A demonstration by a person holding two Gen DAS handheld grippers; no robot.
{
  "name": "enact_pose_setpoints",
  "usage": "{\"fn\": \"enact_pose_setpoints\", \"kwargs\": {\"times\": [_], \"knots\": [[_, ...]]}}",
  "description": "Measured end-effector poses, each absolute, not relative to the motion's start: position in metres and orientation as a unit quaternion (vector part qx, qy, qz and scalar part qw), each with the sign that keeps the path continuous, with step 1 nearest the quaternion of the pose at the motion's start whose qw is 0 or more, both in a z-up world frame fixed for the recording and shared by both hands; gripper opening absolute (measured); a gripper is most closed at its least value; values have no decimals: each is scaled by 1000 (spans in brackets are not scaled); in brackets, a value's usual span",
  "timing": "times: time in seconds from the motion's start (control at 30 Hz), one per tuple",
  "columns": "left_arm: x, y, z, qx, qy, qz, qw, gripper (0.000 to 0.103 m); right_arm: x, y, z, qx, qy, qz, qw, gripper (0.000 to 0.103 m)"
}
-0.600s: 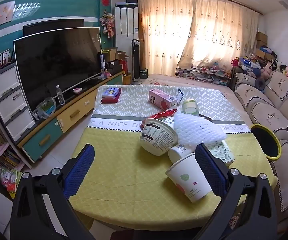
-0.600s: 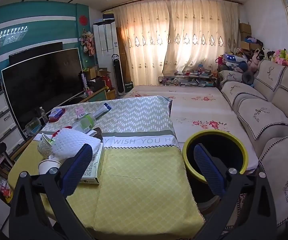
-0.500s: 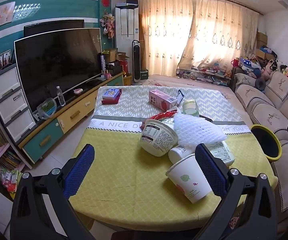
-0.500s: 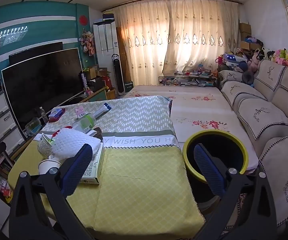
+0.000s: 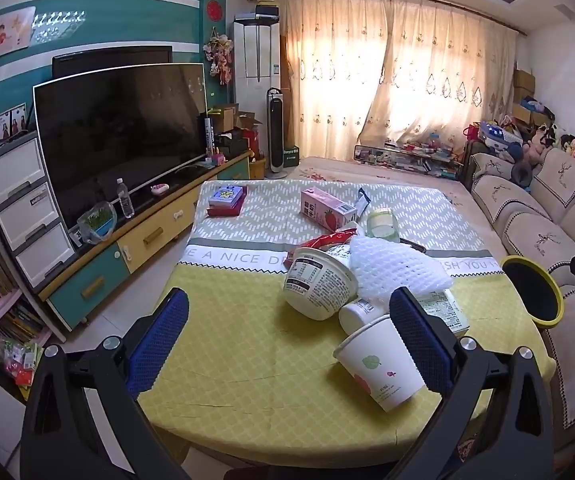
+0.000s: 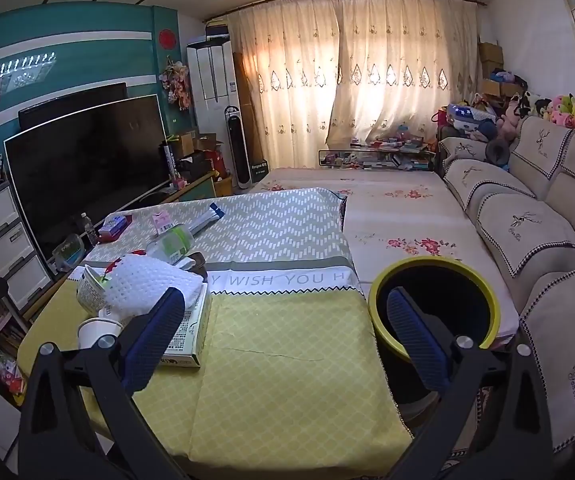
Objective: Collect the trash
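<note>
Yellow tablecloth (image 5: 247, 360) is spread beneath both grippers, left gripper (image 5: 287, 336) and right gripper (image 6: 285, 336), jaws spread wide, nothing held. Only the right view shows the bin (image 6: 379, 312) fully.

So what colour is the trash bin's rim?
Yellow, around a black inside; the trash bin shows best in the right wrist view.

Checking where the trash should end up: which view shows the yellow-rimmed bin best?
The right wrist view: the yellow-rimmed bin sits close, its whole rim and dark inside visible beside the table. The left wrist view catches it only small, at the right edge.
</note>
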State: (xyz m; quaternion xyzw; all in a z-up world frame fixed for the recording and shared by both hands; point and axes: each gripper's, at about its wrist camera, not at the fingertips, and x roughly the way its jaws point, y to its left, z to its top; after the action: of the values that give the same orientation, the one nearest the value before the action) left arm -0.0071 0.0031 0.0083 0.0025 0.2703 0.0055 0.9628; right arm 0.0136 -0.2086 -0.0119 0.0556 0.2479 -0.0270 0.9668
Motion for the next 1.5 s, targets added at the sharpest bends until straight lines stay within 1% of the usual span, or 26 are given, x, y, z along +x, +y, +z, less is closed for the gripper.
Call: {"fn": "enact_pose_setpoints", "kwargs": {"times": [1.5], "knots": [[-1, -6, -3, 9, 280, -1, 960, 99, 18, -211, -17, 65, 257, -25, 964, 97]]}}
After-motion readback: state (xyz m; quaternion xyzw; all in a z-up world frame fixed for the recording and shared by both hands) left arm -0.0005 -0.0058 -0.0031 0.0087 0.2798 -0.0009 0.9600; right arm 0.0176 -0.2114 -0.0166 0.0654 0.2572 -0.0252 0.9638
